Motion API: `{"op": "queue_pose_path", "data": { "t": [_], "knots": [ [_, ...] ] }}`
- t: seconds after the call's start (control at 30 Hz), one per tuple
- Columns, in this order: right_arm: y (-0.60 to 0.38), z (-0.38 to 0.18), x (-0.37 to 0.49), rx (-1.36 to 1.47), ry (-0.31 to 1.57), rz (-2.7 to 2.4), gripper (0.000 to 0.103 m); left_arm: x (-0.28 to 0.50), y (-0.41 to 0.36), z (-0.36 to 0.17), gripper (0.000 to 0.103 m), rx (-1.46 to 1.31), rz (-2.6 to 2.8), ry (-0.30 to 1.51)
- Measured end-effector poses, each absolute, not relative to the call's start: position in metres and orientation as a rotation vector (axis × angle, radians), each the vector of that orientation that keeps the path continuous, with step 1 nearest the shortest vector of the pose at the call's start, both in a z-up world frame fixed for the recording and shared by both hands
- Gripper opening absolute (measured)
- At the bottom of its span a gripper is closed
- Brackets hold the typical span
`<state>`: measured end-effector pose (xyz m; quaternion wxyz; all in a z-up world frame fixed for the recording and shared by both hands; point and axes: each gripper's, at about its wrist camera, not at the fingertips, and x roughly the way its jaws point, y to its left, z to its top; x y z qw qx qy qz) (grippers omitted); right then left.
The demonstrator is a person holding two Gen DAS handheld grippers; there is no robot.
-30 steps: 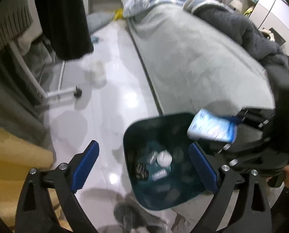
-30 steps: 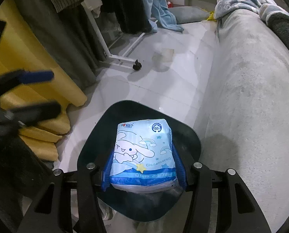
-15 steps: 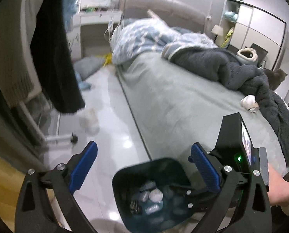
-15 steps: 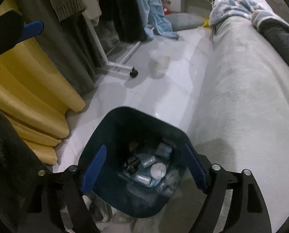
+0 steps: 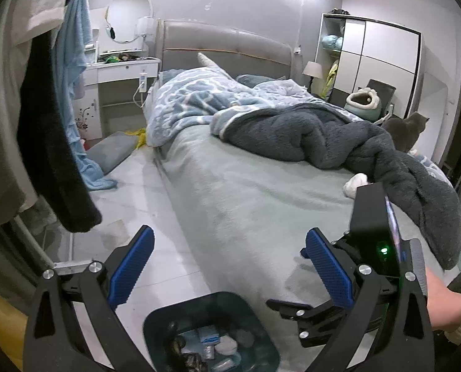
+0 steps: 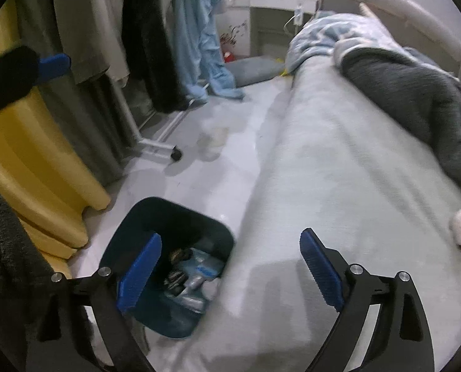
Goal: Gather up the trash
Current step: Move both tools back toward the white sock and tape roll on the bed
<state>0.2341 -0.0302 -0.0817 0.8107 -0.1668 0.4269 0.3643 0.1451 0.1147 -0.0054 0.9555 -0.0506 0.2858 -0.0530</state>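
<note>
Currently my right gripper [image 6: 230, 266] stands with jaws apart, having just been opening, and nothing lies between them; I judge it was spread to drop an item. My left gripper [image 5: 229, 265] is likewise spread and empty. Collected trash [image 6: 193, 274], wrappers and small packets, lies inside the dark bin [image 6: 181, 210] at lower left of the right wrist view, on the floor [image 6: 230, 124] just beside the bed [image 6: 339, 161], presumably for easy reach. One white object [image 5: 356, 184] rests on the bed at right, possibly next; identity uncertain
</note>
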Motion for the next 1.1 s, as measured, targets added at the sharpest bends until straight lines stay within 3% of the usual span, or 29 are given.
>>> {"op": "queue_pose_path", "data": {
  "t": [0.53, 1.1],
  "knots": [
    [-0.151, -0.060, 0.260, -0.398, 0.718, 0.592, 0.095, 0.180, 0.035, 0.010, 0.099, -0.006, -0.273, 0.574],
    [-0.262, -0.051, 0.304, -0.318, 0.671, 0.449, 0.095, 0.277, -0.045, -0.008, 0.099, -0.041, -0.405, 0.619]
  ]
}}
